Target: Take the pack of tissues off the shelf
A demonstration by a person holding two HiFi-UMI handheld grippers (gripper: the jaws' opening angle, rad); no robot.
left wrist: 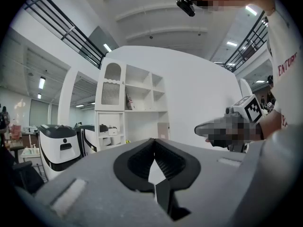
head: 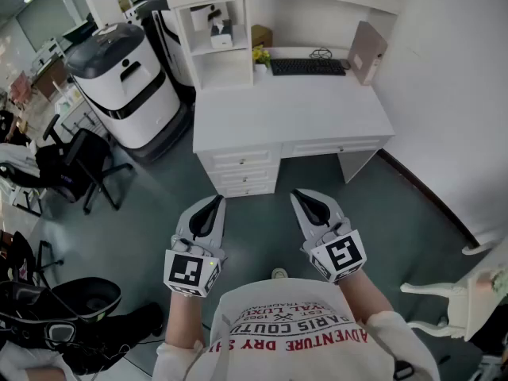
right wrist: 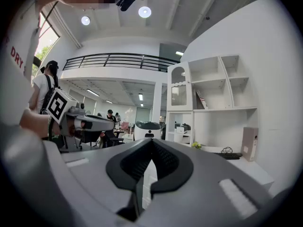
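A white shelf unit (head: 216, 38) stands on the left end of a white desk (head: 294, 109) ahead of me. In its middle cubby sits a small white pack with a dark top, likely the tissues (head: 220, 32); the same pack shows small in the left gripper view (left wrist: 112, 130) and in the right gripper view (right wrist: 180, 129). My left gripper (head: 216, 202) and right gripper (head: 299, 195) are held side by side over the floor, well short of the desk. Both have their jaws together with nothing between them (left wrist: 154, 148) (right wrist: 151, 148).
A white and black machine (head: 127, 82) stands left of the desk. On the desk lie a keyboard (head: 308, 67), a beige box (head: 367, 51) and yellow flowers (head: 260, 55). A black office chair (head: 75, 169) is at the left, a white chair (head: 456, 292) at the right.
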